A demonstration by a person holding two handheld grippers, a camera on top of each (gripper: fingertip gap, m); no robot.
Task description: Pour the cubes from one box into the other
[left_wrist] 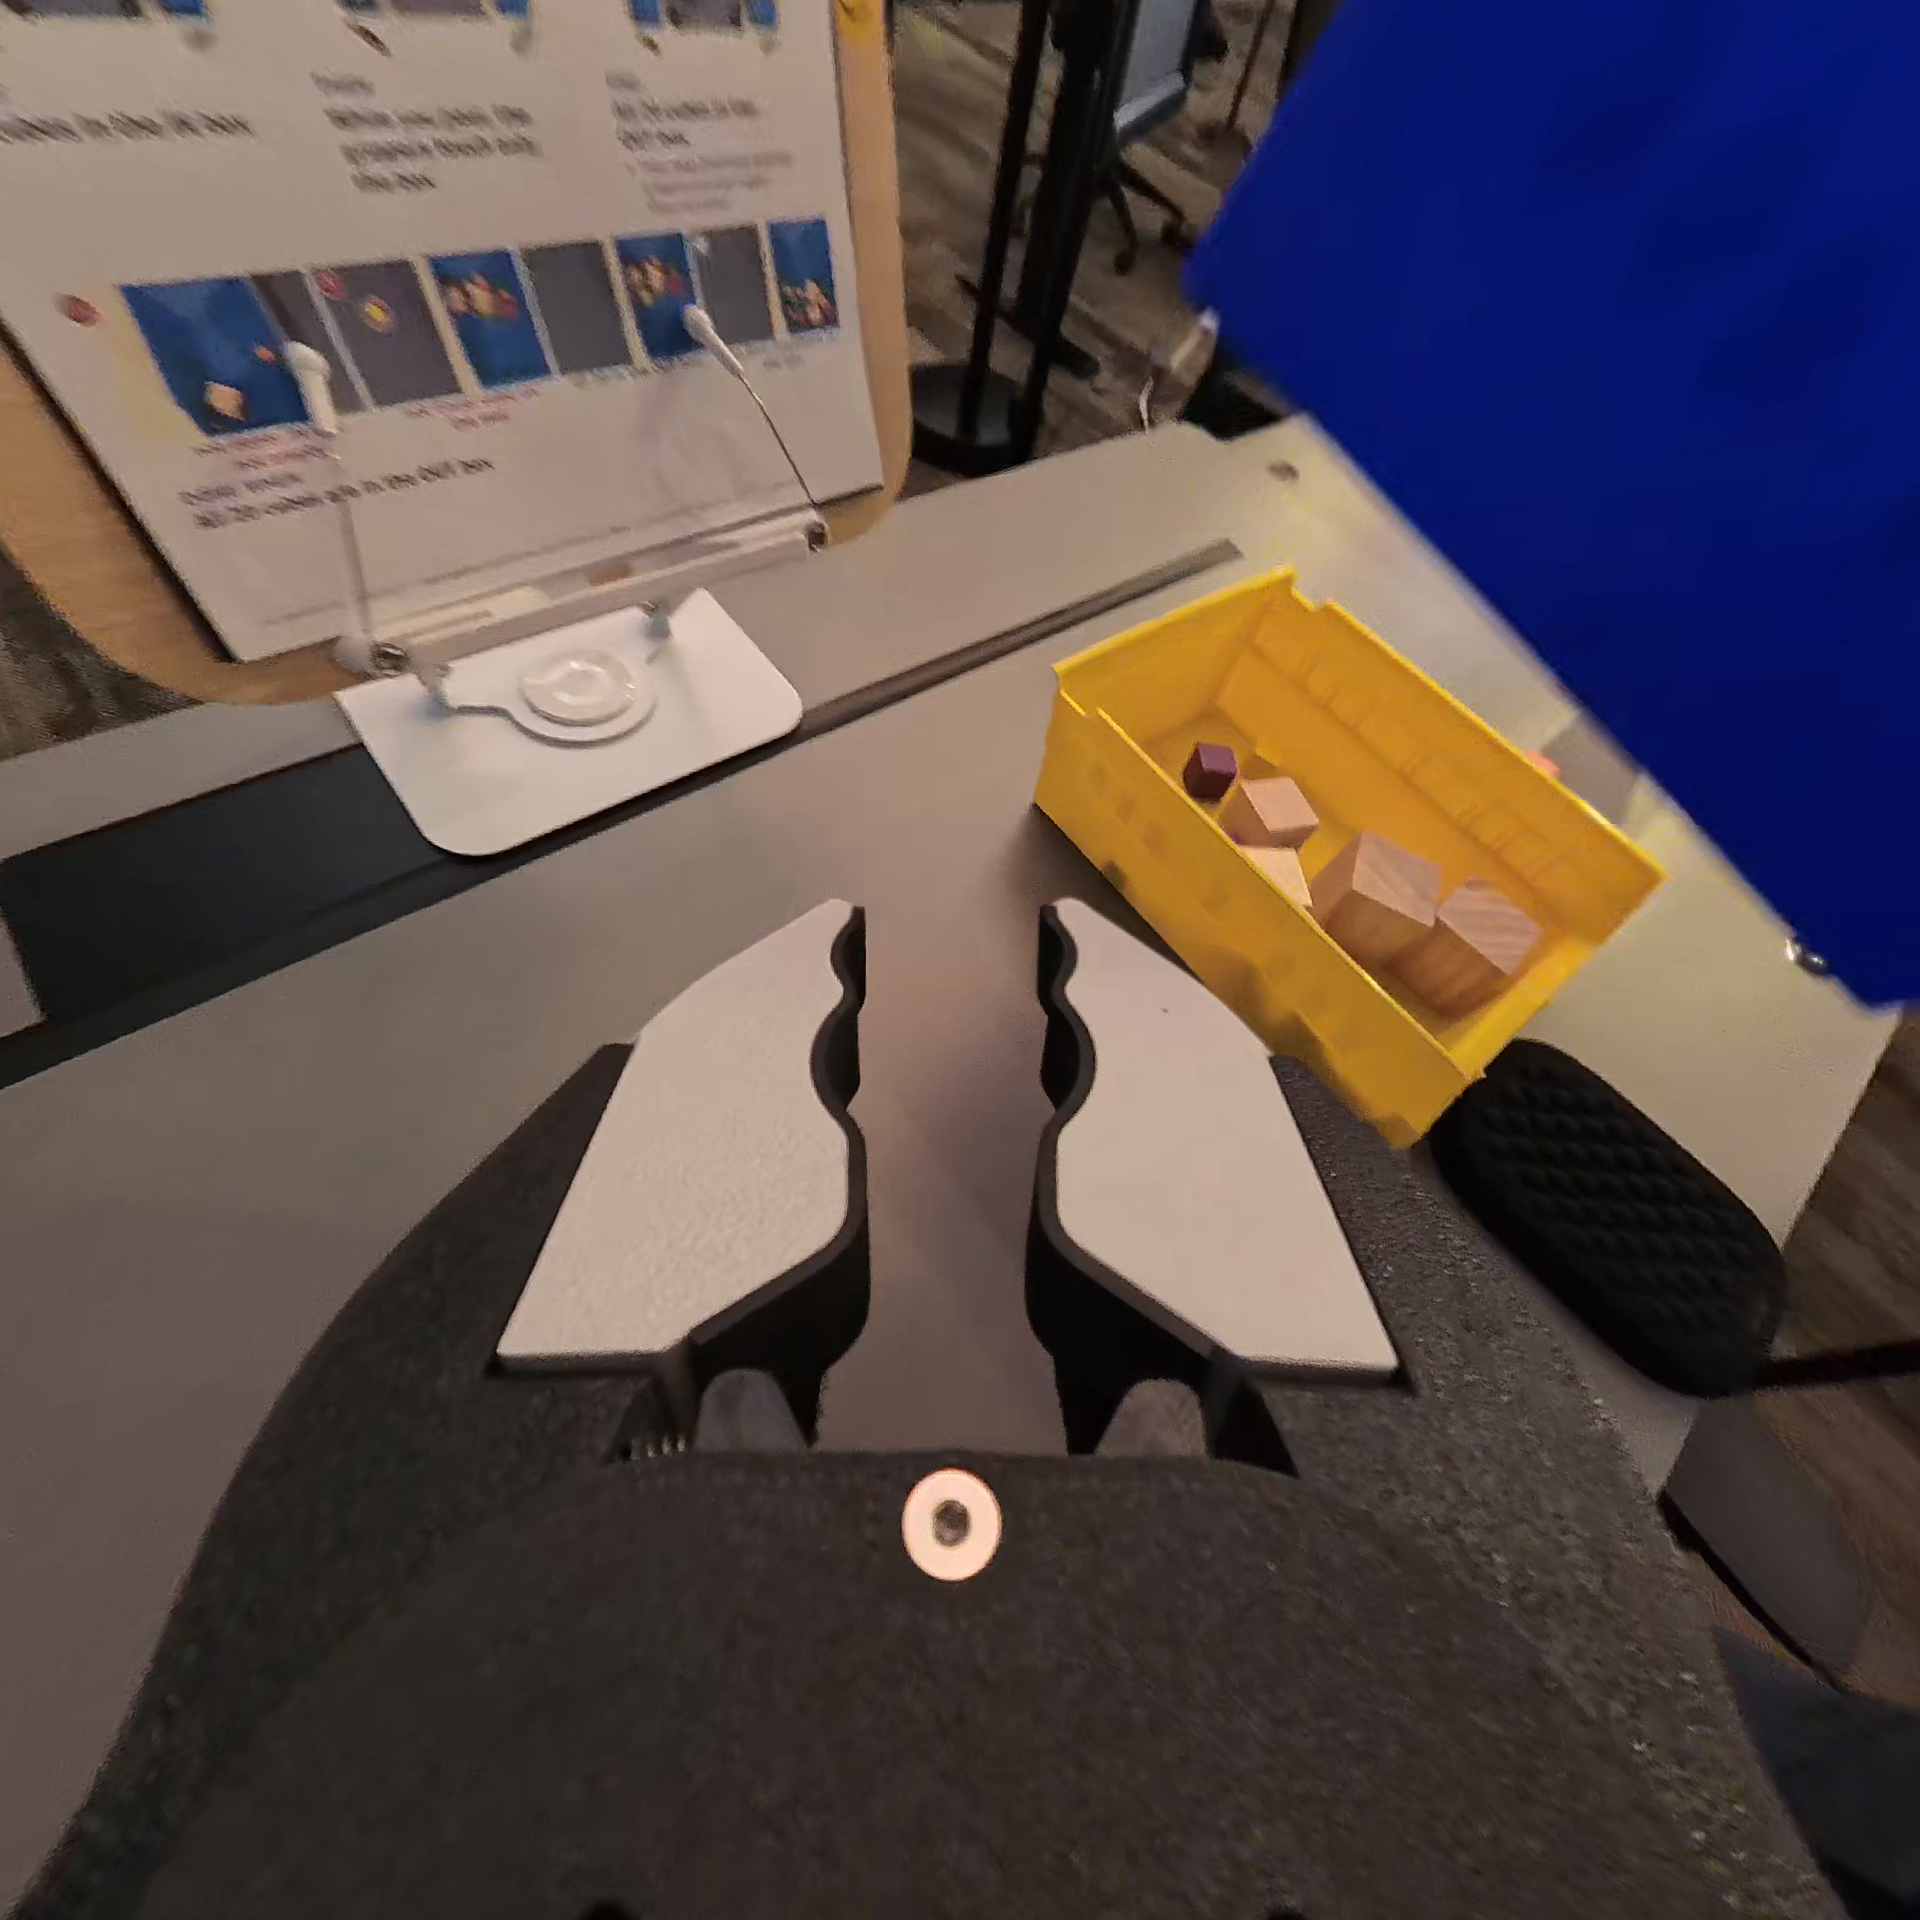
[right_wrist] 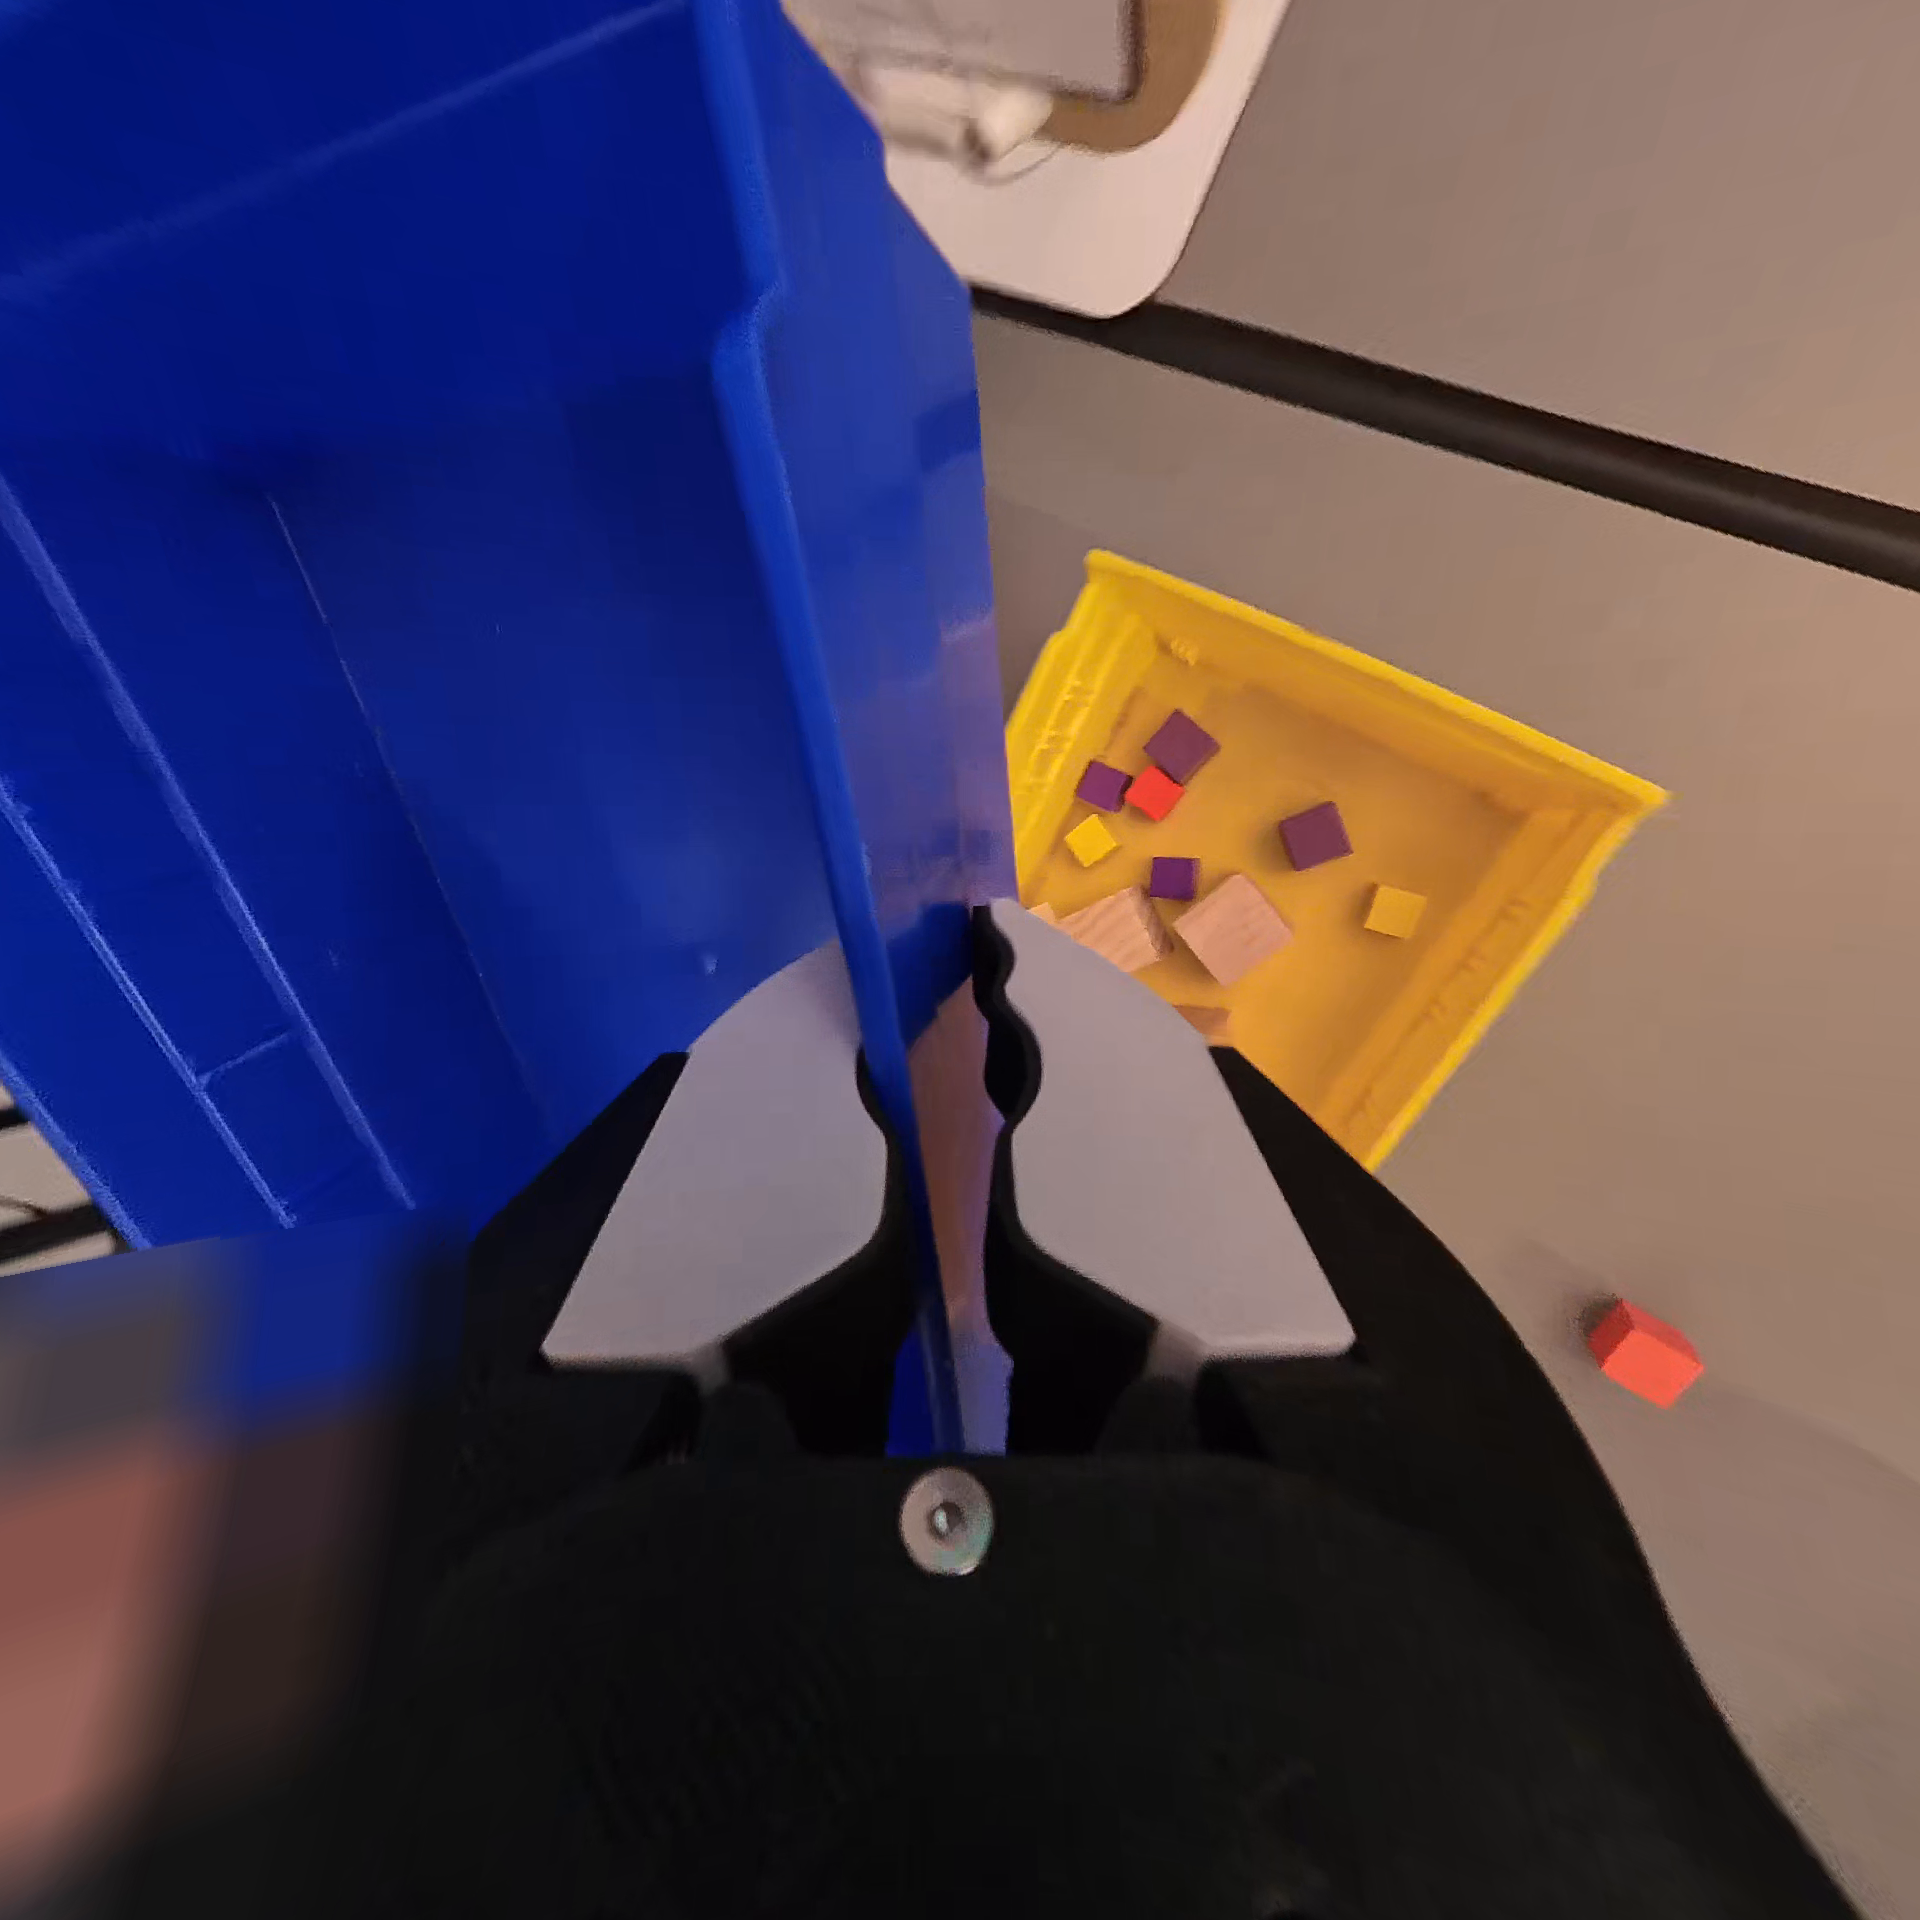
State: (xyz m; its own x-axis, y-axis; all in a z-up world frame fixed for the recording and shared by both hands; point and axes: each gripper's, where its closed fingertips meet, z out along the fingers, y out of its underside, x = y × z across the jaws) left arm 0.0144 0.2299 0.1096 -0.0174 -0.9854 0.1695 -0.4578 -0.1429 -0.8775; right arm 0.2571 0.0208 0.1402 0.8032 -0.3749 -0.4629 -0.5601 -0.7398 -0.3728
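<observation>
Blue box up in the air, cubes sitting in the yellow one

The right gripper is clamped on a wall of the blue box, holding it tipped above the grey table. Down below, the yellow box holds purple, yellow, red and bare wooden cubes. One red cube lies on the table outside it. The left gripper hangs over the table with its fingers apart, holding nothing, just beside the yellow box.
</observation>
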